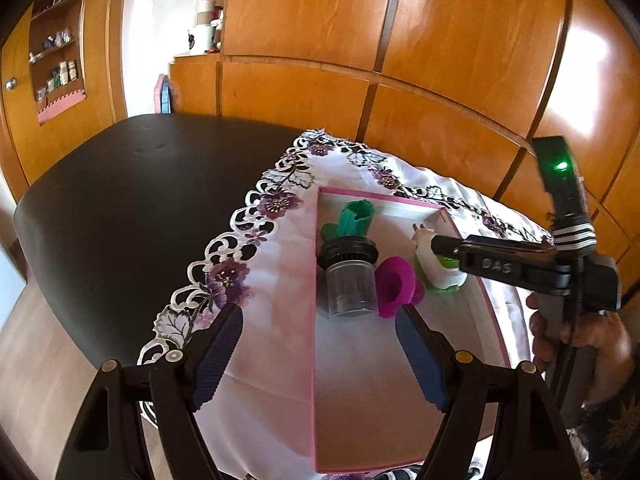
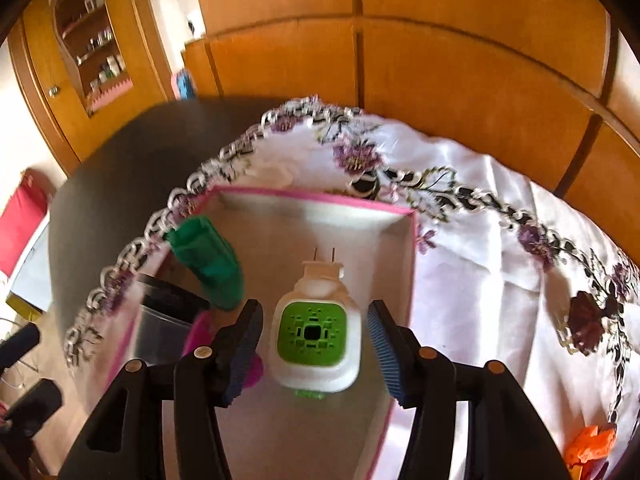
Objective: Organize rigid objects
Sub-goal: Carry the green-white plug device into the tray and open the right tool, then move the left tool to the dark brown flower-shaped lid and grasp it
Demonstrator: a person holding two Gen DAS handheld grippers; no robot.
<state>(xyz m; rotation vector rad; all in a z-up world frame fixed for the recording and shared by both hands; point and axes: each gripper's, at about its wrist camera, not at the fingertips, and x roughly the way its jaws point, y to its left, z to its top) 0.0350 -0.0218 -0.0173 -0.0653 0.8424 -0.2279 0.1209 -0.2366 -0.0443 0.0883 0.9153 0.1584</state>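
Right gripper [image 2: 316, 344] fingers spread, released, straddling the white-and-green plastic plug-in device [image 2: 316, 340], prongs pointing away, inside the pink-rimmed cardboard tray [image 2: 320, 196].

Pink-rimmed tray [image 1: 313, 320]; white-green plug-in [image 2: 315, 336]; magenta funnel [image 1: 394, 286]; green piece [image 1: 356, 218]; purple-flowered white cloth [image 1: 276, 264].

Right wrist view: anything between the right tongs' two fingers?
Yes. The white and green plug-in device lies in the pink-rimmed box between the open right tongs, with gaps to both fingers. The right wrist view shows it.
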